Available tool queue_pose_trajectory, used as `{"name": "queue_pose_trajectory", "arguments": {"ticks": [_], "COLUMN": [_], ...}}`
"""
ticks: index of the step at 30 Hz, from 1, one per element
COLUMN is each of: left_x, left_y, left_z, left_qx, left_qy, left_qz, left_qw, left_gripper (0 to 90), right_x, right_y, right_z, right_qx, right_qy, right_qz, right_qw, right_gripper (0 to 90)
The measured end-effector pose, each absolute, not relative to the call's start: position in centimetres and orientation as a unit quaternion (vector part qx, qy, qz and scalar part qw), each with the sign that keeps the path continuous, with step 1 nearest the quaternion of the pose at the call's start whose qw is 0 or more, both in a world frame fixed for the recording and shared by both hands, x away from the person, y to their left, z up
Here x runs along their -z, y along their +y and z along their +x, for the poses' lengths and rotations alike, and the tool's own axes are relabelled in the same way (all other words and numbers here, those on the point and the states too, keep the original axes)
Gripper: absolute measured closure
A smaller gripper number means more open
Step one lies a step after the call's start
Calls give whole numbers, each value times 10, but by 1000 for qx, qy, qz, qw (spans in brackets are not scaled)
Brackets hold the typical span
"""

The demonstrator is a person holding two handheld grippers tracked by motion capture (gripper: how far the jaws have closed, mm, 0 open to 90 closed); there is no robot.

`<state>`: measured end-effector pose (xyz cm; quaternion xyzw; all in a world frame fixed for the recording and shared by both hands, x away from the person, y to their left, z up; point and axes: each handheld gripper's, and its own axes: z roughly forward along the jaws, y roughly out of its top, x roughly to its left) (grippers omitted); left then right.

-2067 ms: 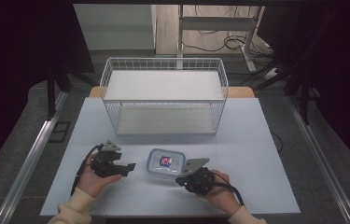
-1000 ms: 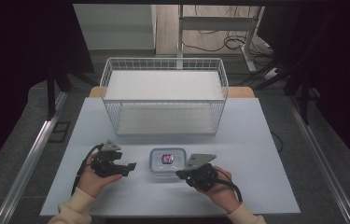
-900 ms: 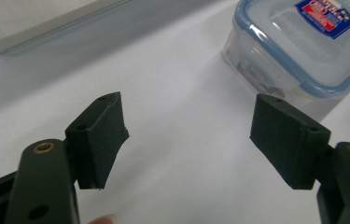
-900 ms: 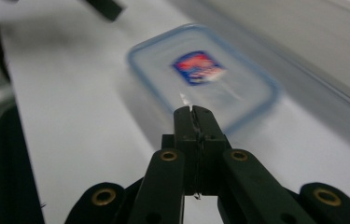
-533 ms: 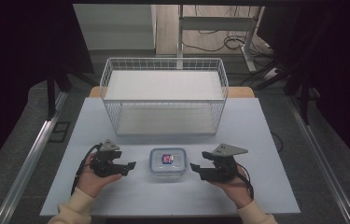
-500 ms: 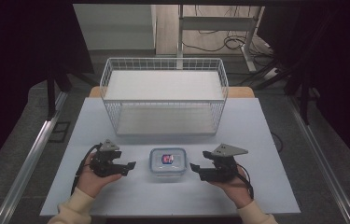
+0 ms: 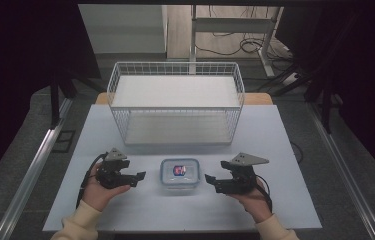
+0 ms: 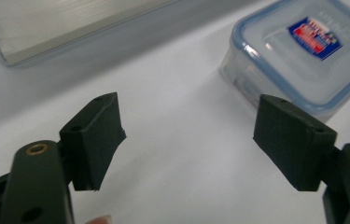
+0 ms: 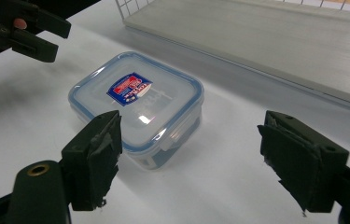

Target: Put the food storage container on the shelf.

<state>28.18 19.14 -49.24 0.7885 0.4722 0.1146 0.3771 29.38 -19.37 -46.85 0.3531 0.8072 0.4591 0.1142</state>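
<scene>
Clear plastic container (image 7: 179, 173) with blue-rimmed lid sits on tabletop (image 7: 285, 135) between left tool (image 7: 139, 177) and right tool (image 7: 211, 181); both tools spread wide, gripping nothing, near container.

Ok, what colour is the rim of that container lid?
Blue, around a clear lid on the container; the right gripper view shows it best.

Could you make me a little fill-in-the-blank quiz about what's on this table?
1. The plastic container lies on the table between the left gripper and the ____ gripper.
2. The container's lid has a ____ rim.
3. Behind the container stands a white wire ____.
4. Both grippers' jaws are ____, gripping nothing.

Missing words: right; blue; basket; open
</scene>
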Motion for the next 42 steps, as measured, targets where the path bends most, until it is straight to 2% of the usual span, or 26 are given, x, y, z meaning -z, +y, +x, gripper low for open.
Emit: {"name": "queue_pose_trajectory", "arguments": {"ticks": [11,12,20,26,29,37,42], "left_x": [488,489,488,490,490,489,483], "left_y": [192,192,193,193,190,179,163], "left_z": [282,282,283,286,289,303,313], "left_qx": [-89,-86,-64,-42,-23,22,26], "left_qy": [476,477,485,497,502,510,506], "left_qz": [780,780,767,759,757,740,741], "left_qw": [396,397,415,419,419,438,441], "left_gripper": [187,188,211,179,142,148,151], "right_x": [473,472,474,476,475,478,480], "right_y": [-188,-188,-185,-179,-178,-169,-155], "right_z": [297,297,300,302,304,318,329], "right_qx": [-453,-455,-446,-447,-449,-453,-450], "right_qy": [807,801,803,805,803,793,791], "right_qz": [369,382,389,387,389,408,415], "right_qw": [84,69,61,51,46,9,-5], "right_gripper": [196,196,204,197,195,189,187]}}
